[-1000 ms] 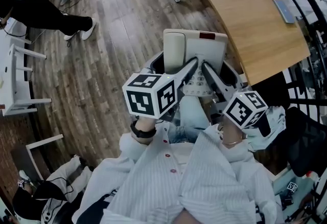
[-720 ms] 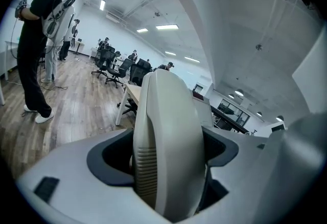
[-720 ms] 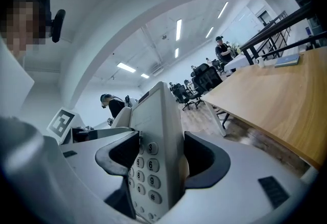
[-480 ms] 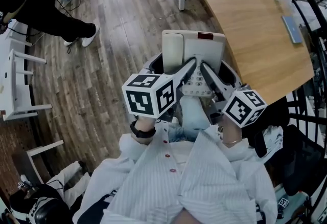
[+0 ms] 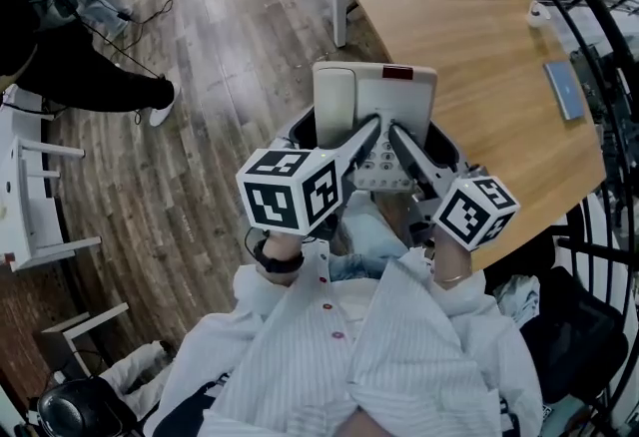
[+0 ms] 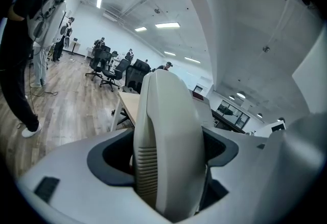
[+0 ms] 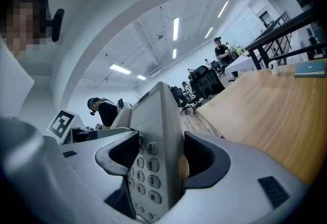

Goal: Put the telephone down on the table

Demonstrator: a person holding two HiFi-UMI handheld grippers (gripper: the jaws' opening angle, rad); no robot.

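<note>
One telephone [image 5: 401,98] sits pinched in two claws: the left gripper [image 6: 171,164] clamps its handset side, and the right gripper [image 7: 156,164] clamps its keypad edge. It is held in the air ahead of both, by the edge of the one table [image 5: 469,36].

Loads of room on the light wooden curved table [image 5: 469,36]: the stretch right next to the cream push-button desk telephone [image 5: 399,101] is bare wood. The only clutter is a flat grey-blue pad [image 5: 564,91] and a small white roll [image 5: 539,14], both out by the right edge, with a black metal railing [image 7: 286,28] just beyond. To the left it's open plank floor, with a person's dark-trousered leg [image 5: 90,86] well off.
</note>
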